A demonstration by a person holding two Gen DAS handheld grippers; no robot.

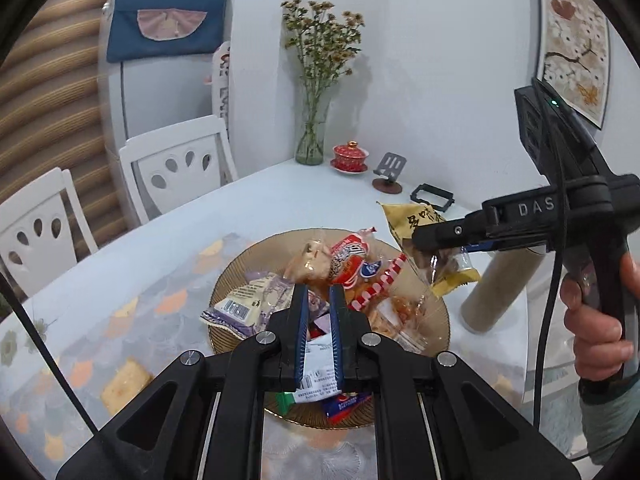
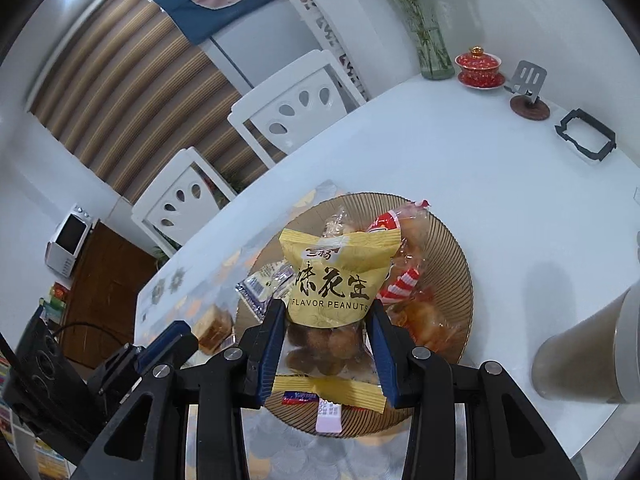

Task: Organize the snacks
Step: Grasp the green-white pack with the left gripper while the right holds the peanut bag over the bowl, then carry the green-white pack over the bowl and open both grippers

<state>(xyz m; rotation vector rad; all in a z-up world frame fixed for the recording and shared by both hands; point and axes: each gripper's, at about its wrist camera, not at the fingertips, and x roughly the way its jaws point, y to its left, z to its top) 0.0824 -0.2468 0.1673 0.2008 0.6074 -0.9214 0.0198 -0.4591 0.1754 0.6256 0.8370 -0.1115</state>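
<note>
Left wrist view: the left gripper (image 1: 319,312) points down over an amber ribbed glass plate (image 1: 434,312) on the desk (image 1: 280,200).
Left jaws: drawn close together and clamped on a thin white snack wrapper (image 1: 318,364) with a barcode, which hangs between the blue pads.
Left pose: tilted downward, raised above the plate, fingertips over the heap of snacks.
Right gripper seen from the left: the right gripper (image 1: 420,240) reaches in from the right edge, level with the far rim of the plate.
Right hand: a hand (image 1: 596,300) is wrapped around the black handle, with a cable running down beside it.
Right wrist view: the right gripper (image 2: 326,312) aims down at the same plate (image 2: 452,248).
Right jaws: partly apart, pressed on both sides of a yellow peanut bag (image 2: 340,276) marked "FLAVOR PEANUTS".
Peanut bag: held upright above the plate, its clear lower half showing brown nuts between the pads.
Plate contents: a purple-and-white packet (image 1: 248,304) at the left rim, a red-and-white packet (image 1: 352,260) near the middle, clear wrapped pastries (image 1: 400,308) to the right.
Loose snack: a square cracker pack (image 1: 120,384) lies on the patterned cloth, left of the plate and apart from it.
Nearby: a tan cylinder (image 1: 496,288) stands just right of the plate.
Far desk: a glass vase of dried flowers (image 1: 310,136), a red lidded teacup (image 1: 351,156), a phone stand (image 1: 388,172).
</note>
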